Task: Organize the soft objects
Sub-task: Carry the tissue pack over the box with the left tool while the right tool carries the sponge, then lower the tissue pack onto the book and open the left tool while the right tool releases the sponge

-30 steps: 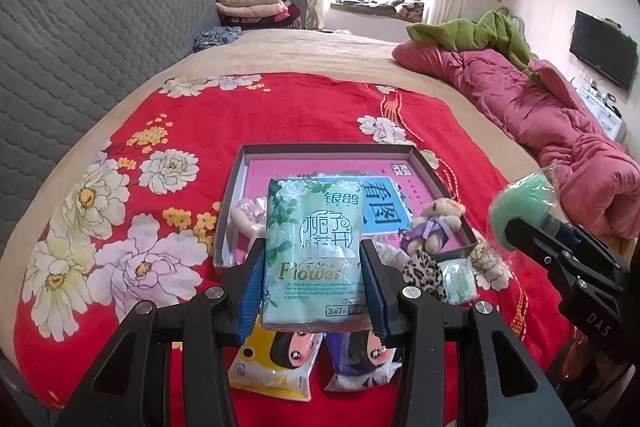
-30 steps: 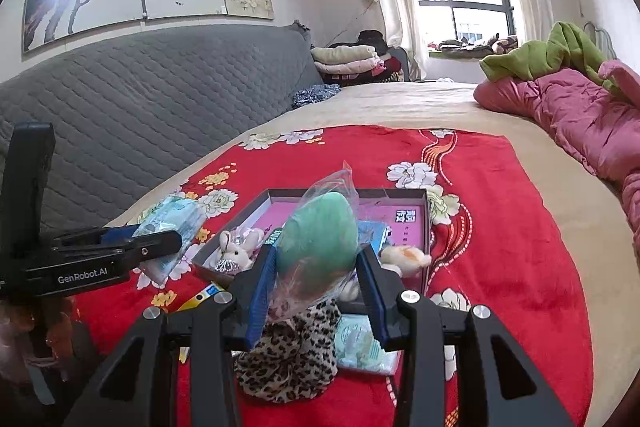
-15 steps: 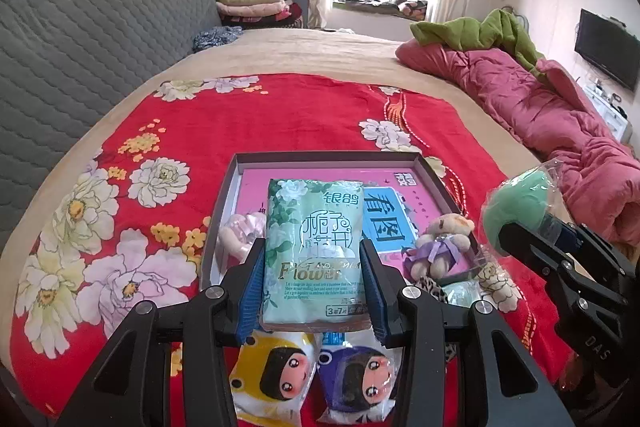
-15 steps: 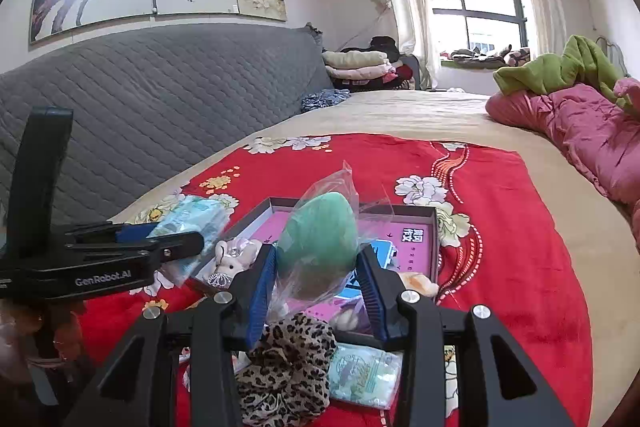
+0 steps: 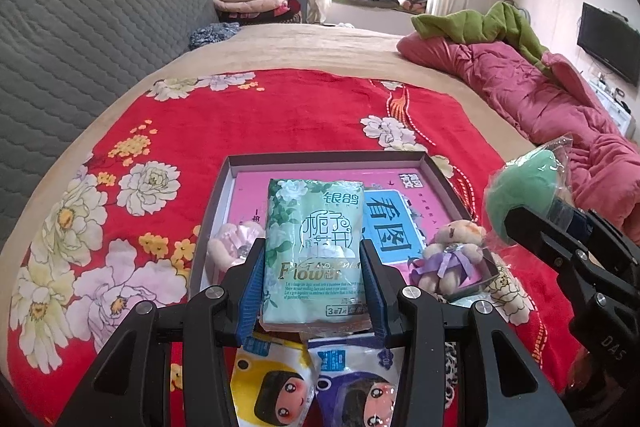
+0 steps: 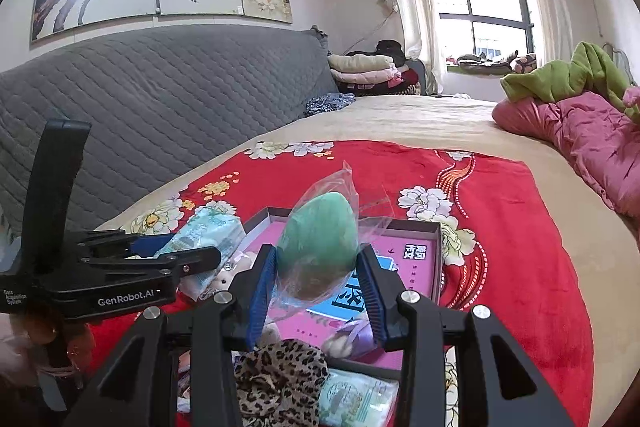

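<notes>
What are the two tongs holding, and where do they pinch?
Left tongs pinch the green tissue pack by its lower sides. Right tongs squeeze the bagged green sponge around its lower sides.

Bright daylight from the window (image 6: pixel 484 7); sharp centre, fisheye-bent dark edges.

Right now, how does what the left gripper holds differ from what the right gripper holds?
The left gripper clamps a flat, rectangular green tissue pack with printed lettering; the right gripper clamps a rounded, plain green sponge. The tissue pack's wrapper is snug; the sponge sits in a loose clear bag. Both are green, soft and held above the box.
</notes>
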`<state>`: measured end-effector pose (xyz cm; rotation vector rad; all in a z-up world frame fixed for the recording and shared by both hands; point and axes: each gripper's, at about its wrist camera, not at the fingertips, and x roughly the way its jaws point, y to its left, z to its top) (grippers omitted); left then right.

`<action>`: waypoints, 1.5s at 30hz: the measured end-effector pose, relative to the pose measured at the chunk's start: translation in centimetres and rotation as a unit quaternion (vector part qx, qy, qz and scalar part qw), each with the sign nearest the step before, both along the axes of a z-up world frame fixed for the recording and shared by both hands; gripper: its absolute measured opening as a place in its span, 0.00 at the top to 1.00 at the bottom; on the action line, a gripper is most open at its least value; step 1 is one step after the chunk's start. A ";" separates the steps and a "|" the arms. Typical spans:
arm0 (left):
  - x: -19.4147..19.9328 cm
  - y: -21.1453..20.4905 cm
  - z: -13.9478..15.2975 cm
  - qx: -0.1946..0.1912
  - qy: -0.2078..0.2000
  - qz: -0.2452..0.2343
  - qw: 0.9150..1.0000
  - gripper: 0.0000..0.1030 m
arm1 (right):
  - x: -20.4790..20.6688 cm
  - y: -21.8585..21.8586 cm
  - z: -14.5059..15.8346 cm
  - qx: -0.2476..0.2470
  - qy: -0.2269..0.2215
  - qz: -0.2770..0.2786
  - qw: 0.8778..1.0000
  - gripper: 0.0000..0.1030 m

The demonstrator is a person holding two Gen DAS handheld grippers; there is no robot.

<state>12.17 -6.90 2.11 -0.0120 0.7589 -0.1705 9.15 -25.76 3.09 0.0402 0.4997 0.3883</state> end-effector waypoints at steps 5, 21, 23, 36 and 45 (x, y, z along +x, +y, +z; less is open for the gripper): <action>1.3 0.1 -0.8 -0.003 0.008 0.001 1.000 0.55 | 1.1 0.2 -0.4 0.001 0.011 0.010 1.000 0.60; 6.3 -0.6 -4.2 0.002 0.042 0.001 0.999 0.55 | 4.9 0.8 -3.2 -0.024 0.070 0.011 0.997 0.60; 6.6 -0.8 -4.8 0.007 0.047 0.001 0.999 0.55 | 5.3 0.7 -3.5 -0.029 0.076 0.004 0.997 0.60; 7.4 -1.6 -7.5 0.022 0.072 -0.010 0.997 0.55 | 7.1 1.7 -5.5 -0.042 0.119 0.032 0.992 0.60; 7.7 -1.7 -8.6 0.022 0.086 -0.013 0.996 0.55 | 7.9 2.6 -7.7 -0.068 0.161 0.044 0.984 0.60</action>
